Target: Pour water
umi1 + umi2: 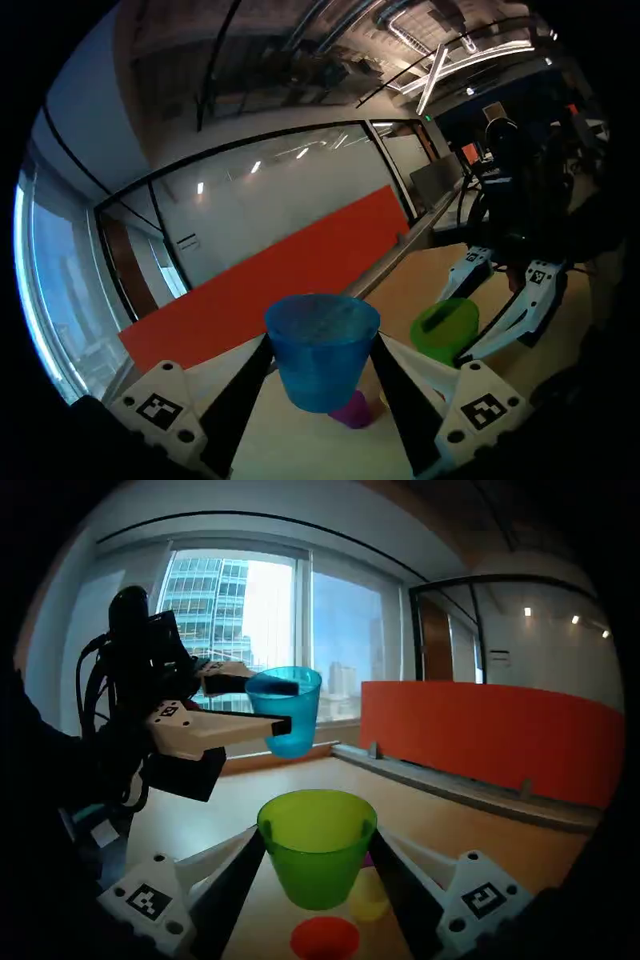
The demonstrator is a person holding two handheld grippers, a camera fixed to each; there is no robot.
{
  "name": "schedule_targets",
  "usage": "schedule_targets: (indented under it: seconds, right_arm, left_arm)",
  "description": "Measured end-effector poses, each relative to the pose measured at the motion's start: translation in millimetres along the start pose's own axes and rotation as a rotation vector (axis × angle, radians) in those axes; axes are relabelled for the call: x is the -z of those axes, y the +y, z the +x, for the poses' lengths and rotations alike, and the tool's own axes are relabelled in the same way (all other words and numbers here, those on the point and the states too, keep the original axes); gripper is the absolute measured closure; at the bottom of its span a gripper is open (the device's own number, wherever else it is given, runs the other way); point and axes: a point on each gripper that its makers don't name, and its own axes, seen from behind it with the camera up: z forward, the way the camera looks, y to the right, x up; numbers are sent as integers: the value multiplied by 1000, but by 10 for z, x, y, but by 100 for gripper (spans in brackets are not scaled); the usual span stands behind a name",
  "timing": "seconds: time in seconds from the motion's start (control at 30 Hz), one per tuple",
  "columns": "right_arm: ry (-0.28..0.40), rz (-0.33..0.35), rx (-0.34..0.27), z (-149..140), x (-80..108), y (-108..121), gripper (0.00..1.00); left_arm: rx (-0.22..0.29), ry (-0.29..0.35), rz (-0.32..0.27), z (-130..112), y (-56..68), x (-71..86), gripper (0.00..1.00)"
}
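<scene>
Two cups: left gripper clamps the blue cup between its fingers, right gripper the green cup.

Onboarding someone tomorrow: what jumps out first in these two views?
A blue cup clamped in the left claw, held aloft, in the right gripper view against the bright windows. The right claw grips a green cup, upright over the wooden table. A long orange panel runs behind.

No text could be read; markers on the left tool showed only patterns, and a wall notice was too small.
</scene>
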Motion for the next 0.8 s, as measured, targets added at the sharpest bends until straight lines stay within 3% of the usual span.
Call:
schedule_targets:
  seconds: [0.8]
  right_arm:
    - [-6, 56, 3, -21, -176, -205, 10]
  left_arm:
    - [-172, 1, -3, 157, -56, 25, 16]
